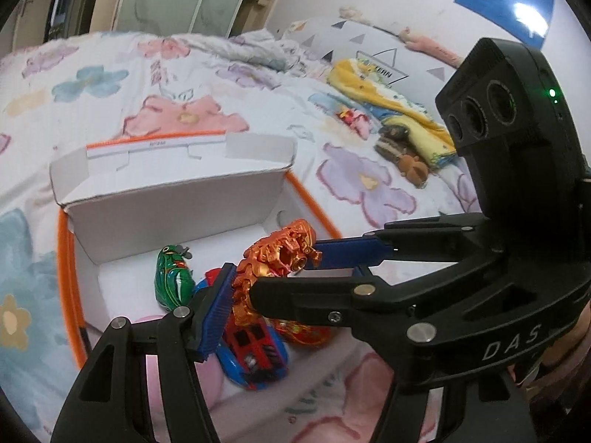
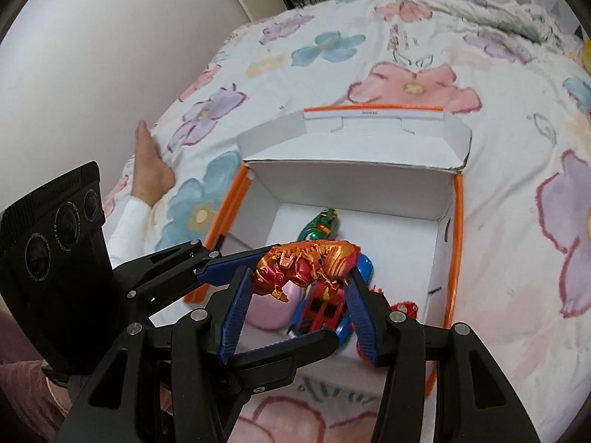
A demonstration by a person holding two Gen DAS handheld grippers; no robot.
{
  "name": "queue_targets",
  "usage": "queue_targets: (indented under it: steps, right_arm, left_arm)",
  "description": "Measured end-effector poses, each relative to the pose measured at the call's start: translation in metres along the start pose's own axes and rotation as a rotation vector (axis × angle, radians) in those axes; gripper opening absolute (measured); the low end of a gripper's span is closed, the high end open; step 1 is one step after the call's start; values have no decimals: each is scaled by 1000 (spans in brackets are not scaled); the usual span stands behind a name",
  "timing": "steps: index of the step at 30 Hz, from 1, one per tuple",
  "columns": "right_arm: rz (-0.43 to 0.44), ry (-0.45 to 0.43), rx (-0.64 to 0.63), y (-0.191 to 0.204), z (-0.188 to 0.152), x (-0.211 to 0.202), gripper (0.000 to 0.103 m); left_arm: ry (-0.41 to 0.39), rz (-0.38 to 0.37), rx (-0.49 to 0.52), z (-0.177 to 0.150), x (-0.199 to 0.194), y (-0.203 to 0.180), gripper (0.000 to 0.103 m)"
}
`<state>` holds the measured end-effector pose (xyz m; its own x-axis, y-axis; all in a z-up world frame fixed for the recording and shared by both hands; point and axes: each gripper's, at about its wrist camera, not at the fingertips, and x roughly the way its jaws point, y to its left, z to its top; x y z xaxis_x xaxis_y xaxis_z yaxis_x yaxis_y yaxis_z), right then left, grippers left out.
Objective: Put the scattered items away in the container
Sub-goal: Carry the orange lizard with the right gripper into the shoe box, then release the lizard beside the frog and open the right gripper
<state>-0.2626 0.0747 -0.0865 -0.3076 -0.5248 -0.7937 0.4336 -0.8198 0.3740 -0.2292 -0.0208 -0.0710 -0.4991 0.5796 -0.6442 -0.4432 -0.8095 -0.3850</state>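
Dragon toy (image 2: 310, 264): shiny, metal-looking red and gold, bumpy all over. Green toy (image 1: 173, 277): glossy, smooth, looked like painted tin. Car toy (image 1: 255, 350): shiny hard plastic, red and blue. Pink thing (image 2: 269, 310): smooth, soft shine. Box (image 2: 354, 181): white cardboard, matt and flat, orange edges. Bed cover (image 2: 424, 74): soft cloth, flower print, wrinkly. Yellow cloth (image 1: 402, 110): soft, crumpled. Left gripper (image 1: 273, 273) and right gripper (image 2: 295, 306): dull black plastic, blue ribbed pads (image 2: 236, 310), shiny metal pins.
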Motion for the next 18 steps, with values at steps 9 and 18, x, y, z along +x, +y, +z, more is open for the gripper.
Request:
queue_targets:
  steps: [9,18]
  right_arm:
    - [1,46,47,-27,12,39,49]
    - [-16,57,69,-32,17,51,49]
  left_arm:
    - [93,1,-63,3,37,27,62]
    - [135,40,-81,3,43,29,84]
